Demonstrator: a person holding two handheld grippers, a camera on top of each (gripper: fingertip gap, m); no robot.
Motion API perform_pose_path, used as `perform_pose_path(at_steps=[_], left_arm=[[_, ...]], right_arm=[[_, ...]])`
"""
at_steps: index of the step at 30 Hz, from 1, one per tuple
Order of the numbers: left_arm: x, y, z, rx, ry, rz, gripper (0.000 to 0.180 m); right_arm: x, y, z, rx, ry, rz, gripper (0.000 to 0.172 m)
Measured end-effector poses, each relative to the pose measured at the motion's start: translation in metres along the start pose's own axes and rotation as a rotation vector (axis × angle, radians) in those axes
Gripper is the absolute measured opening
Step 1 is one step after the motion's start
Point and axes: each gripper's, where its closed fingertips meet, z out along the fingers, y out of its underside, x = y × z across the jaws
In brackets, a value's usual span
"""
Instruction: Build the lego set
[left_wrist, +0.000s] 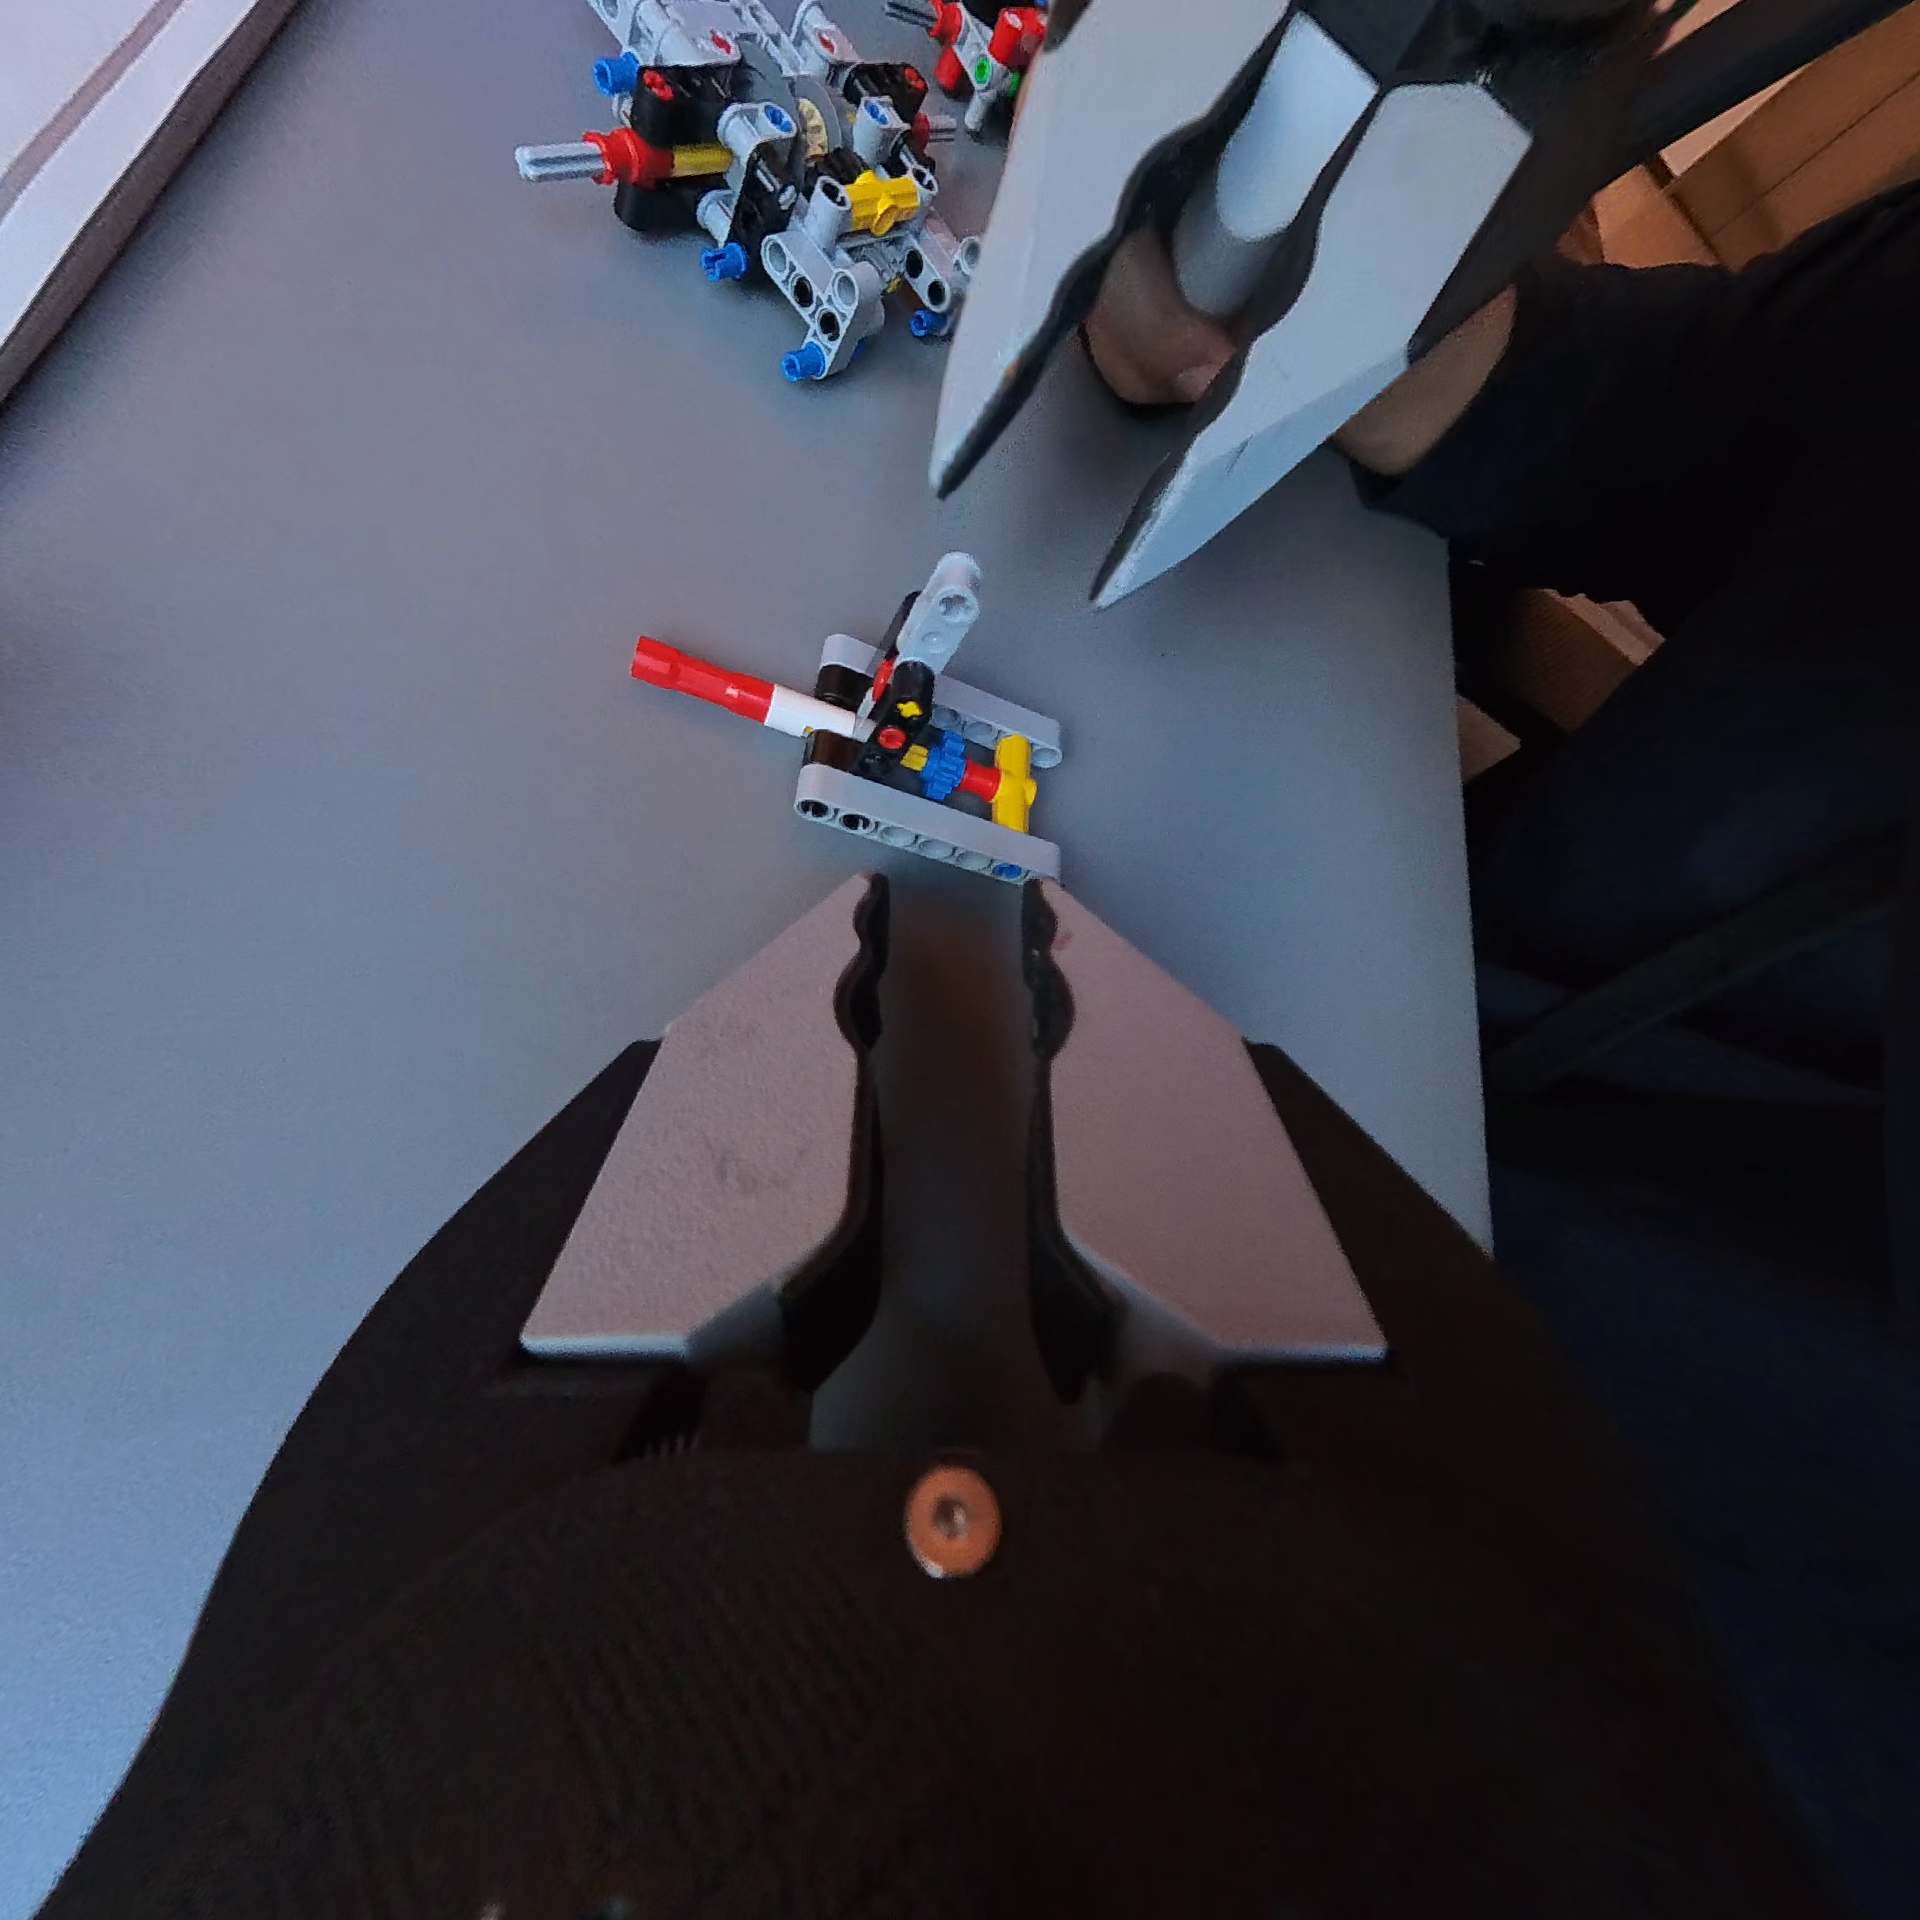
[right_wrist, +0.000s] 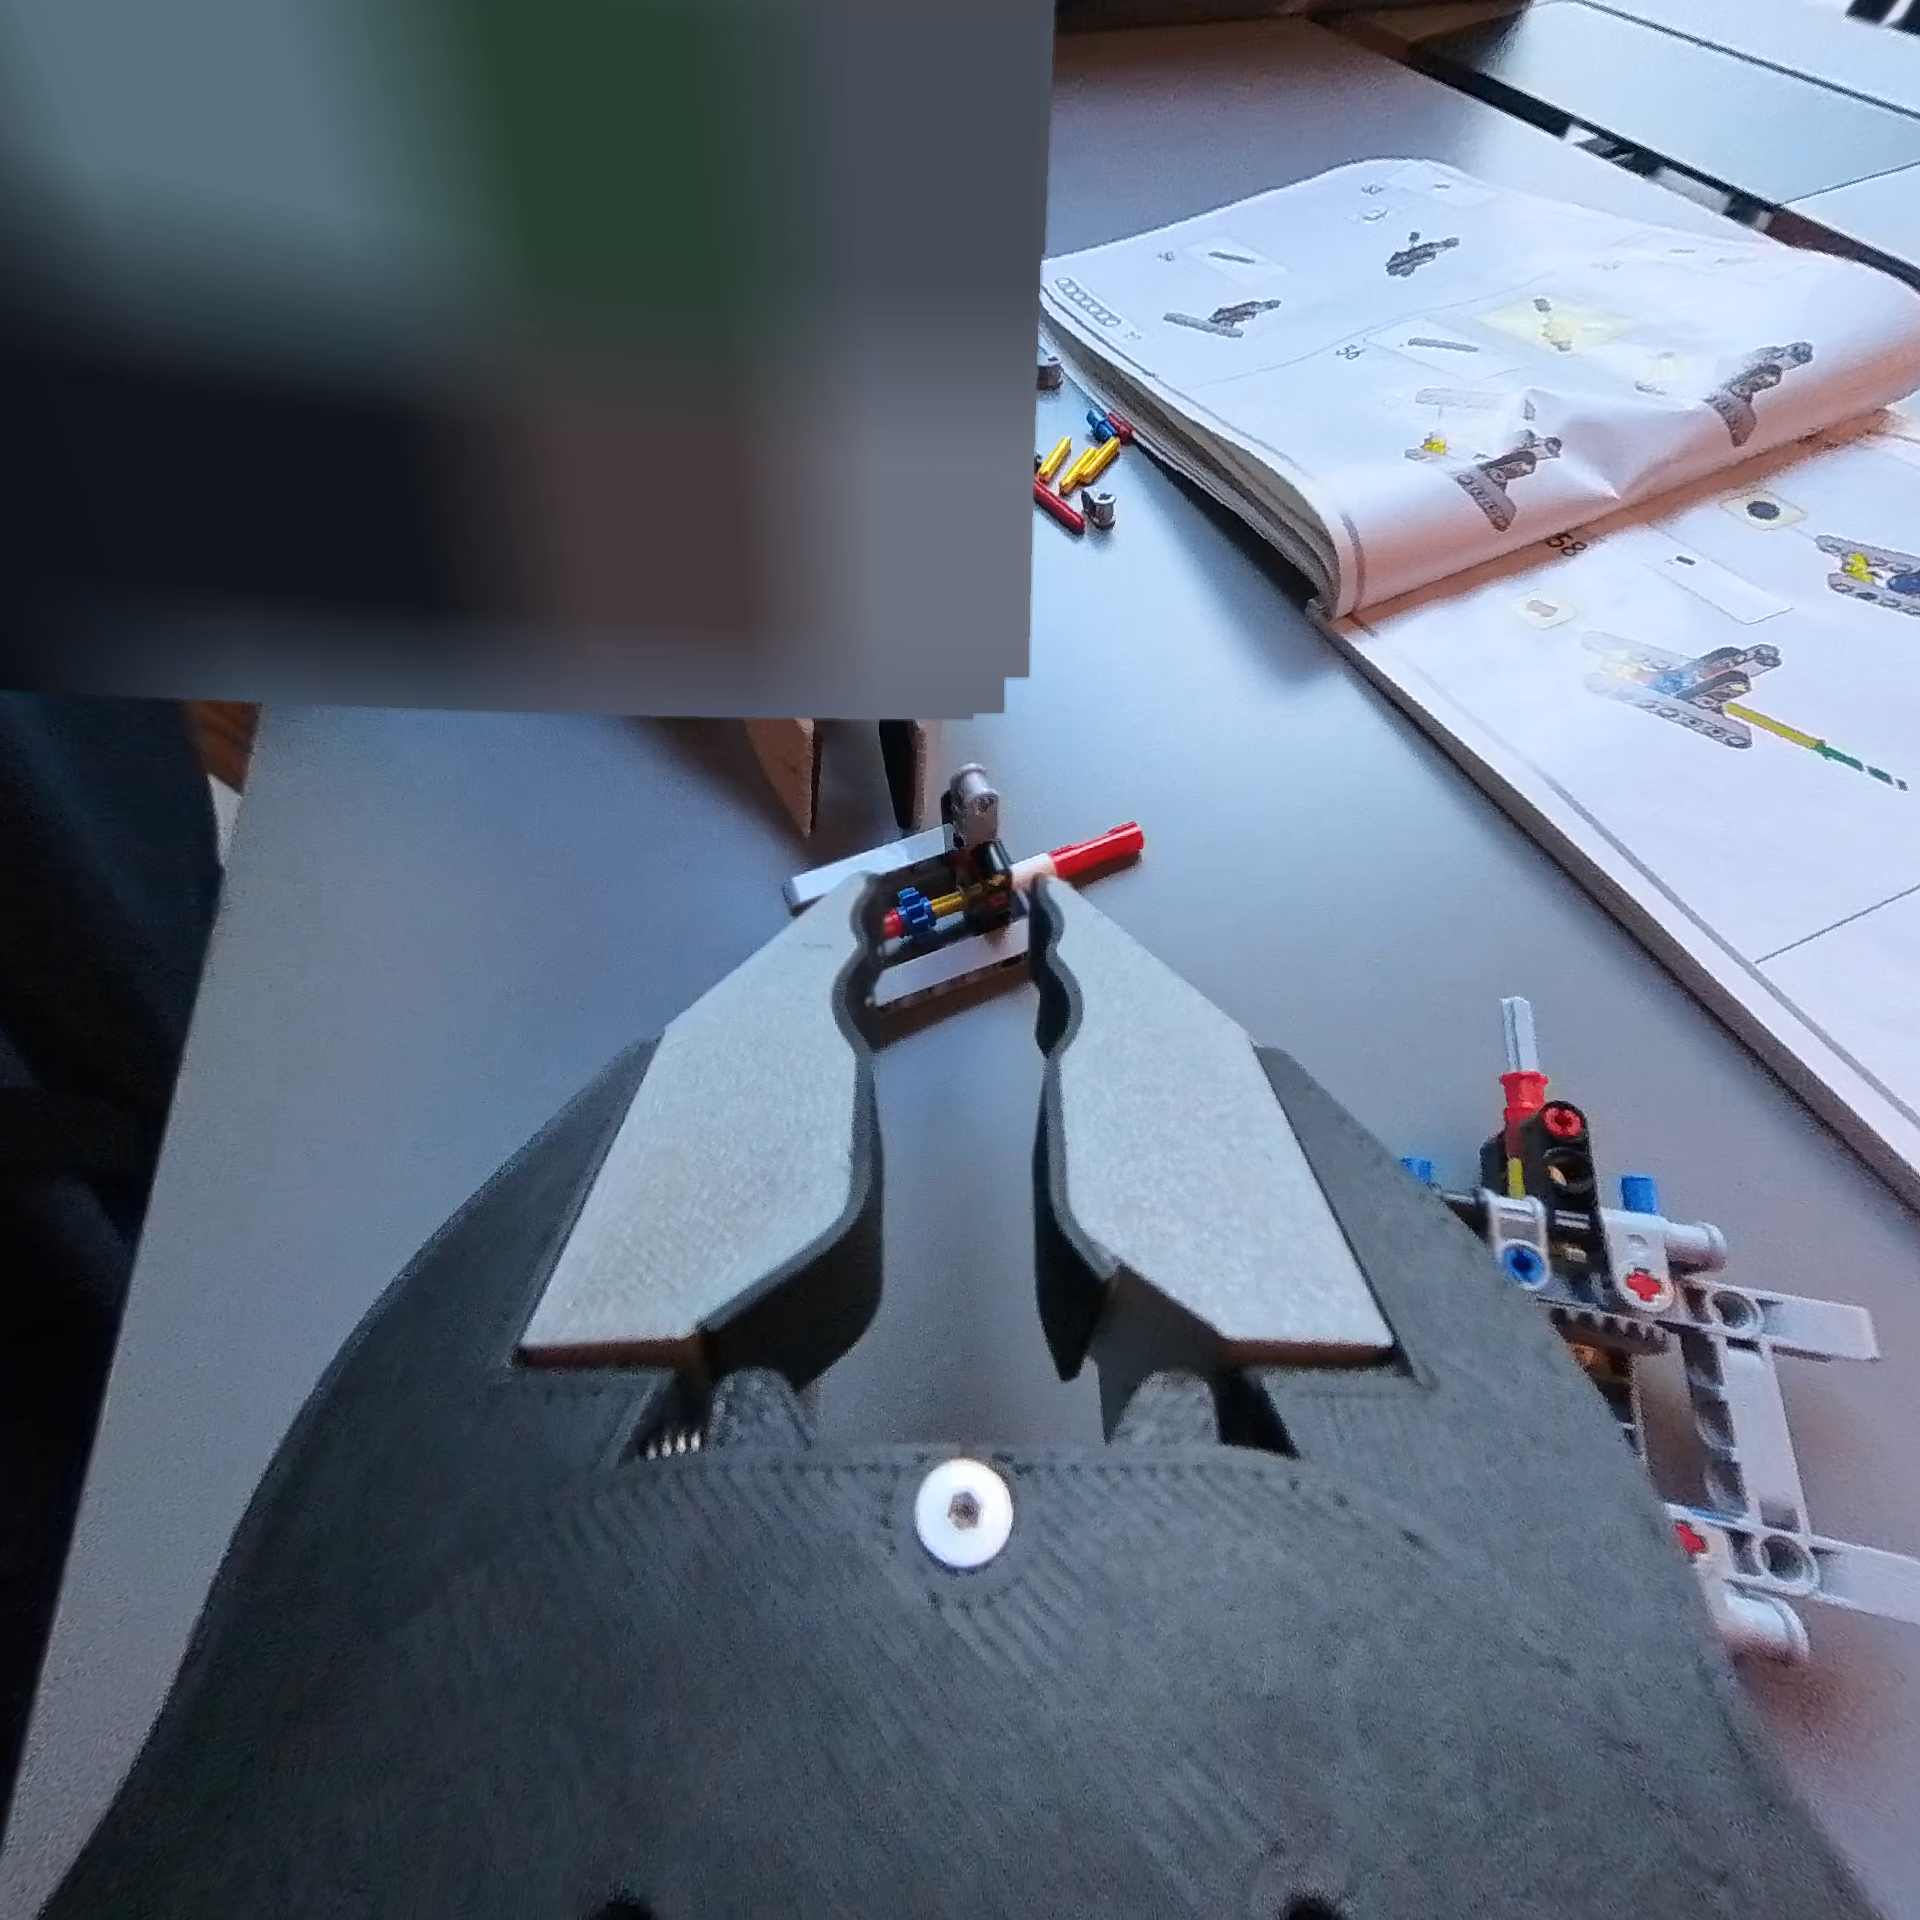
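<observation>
Hovering just short of the small brick assembly (left_wrist: 928, 750), my left tool (left_wrist: 954, 883) stands parted with nothing between its pads. My right tool (right_wrist: 945, 896) comes at that assembly from the opposite side, also parted and holding nothing. The assembly lies on the grey bench (left_wrist: 364, 623), its red-and-white axle (left_wrist: 727, 691) sticking out sideways. Beyond it sit a larger brick build (left_wrist: 790, 177), loose pins (right_wrist: 1081, 468) and an open instruction booklet (right_wrist: 1507, 395).

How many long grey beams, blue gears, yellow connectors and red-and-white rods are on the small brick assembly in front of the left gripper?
Long grey beams: 2
Blue gear: 1
Yellow connector: 1
Red-and-white rod: 1
Total: 5
</observation>
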Motion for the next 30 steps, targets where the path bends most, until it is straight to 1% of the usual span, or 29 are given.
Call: perform_pose_path(at_steps=[4,13,15,18,20,23,26,30], left_arm=[[0.0,0.002,0.001,-0.013,-0.026,0.027,0.02],[-0.002,0.002,0.002,-0.017,-0.042,0.03,0.016],[-0.001,0.002,0.002,-0.02,-0.031,0.032,0.017],[0.003,0.004,0.002,-0.034,-0.008,0.049,0.019],[0.005,0.007,0.002,-0.052,-0.008,0.081,0.02],[0.007,0.008,0.0,-0.065,-0.027,0.148,0.029],[0.003,0.004,0.0,-0.049,-0.084,0.186,0.047],[0.0,-0.001,0.005,-0.035,-0.104,0.2,0.052]], right_arm=[[0.0,-0.002,-0.002,0.013,-0.011,0.016,0.027],[0.0,-0.002,-0.002,0.013,-0.014,-0.024,0.03],[0.004,0.0,-0.001,-0.001,-0.01,-0.011,0.037],[0.007,0.008,0.0,-0.055,-0.013,-0.002,0.054],[0.003,0.015,0.001,-0.096,-0.03,-0.032,0.058],[-0.003,0.024,0.005,-0.156,-0.038,-0.102,0.061],[-0.006,0.033,0.011,-0.216,-0.025,-0.178,0.065],[0.0,0.036,0.021,-0.264,0.007,-0.265,0.069]])
